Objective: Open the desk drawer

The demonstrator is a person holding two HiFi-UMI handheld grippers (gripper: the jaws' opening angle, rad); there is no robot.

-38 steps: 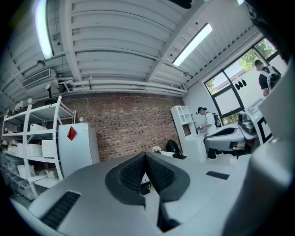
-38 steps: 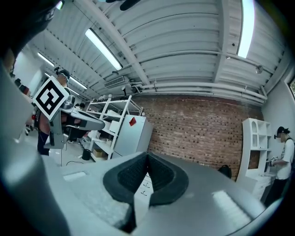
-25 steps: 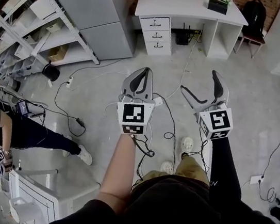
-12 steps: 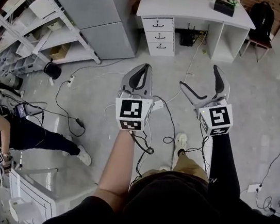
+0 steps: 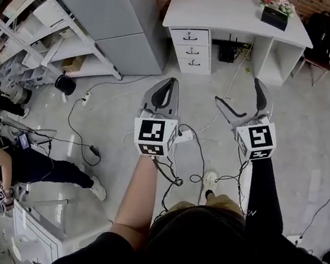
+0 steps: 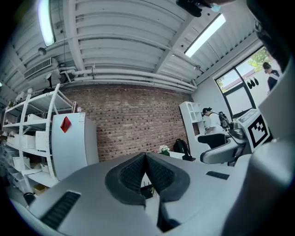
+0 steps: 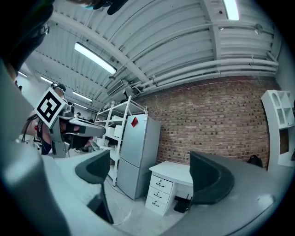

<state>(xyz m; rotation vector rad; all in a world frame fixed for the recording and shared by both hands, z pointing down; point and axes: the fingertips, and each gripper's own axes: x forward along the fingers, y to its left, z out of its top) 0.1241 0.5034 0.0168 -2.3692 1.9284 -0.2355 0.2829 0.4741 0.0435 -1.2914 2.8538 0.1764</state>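
Observation:
A white desk [image 5: 232, 12] stands against the brick wall, far ahead of both grippers. Its left side holds a stack of three closed drawers [image 5: 190, 51] with dark handles, also in the right gripper view as drawers [image 7: 159, 194]. My left gripper [image 5: 167, 84] is held out over the floor, its jaws pressed together with nothing in them. To its right my right gripper [image 5: 241, 98] stands open and empty, its two pads wide apart. Both are well short of the desk.
A grey fridge [image 5: 108, 15] stands left of the desk, metal shelving [image 5: 28, 22] further left. Cables and a power strip [image 5: 184, 136] trail over the floor. A chair with a backpack [image 5: 320, 31] is right of the desk. A person [image 5: 2, 153] crouches at left.
The desk has drawn slightly nearer and lower in the head view as I step forward. Both grippers keep their pose and their jaw states.

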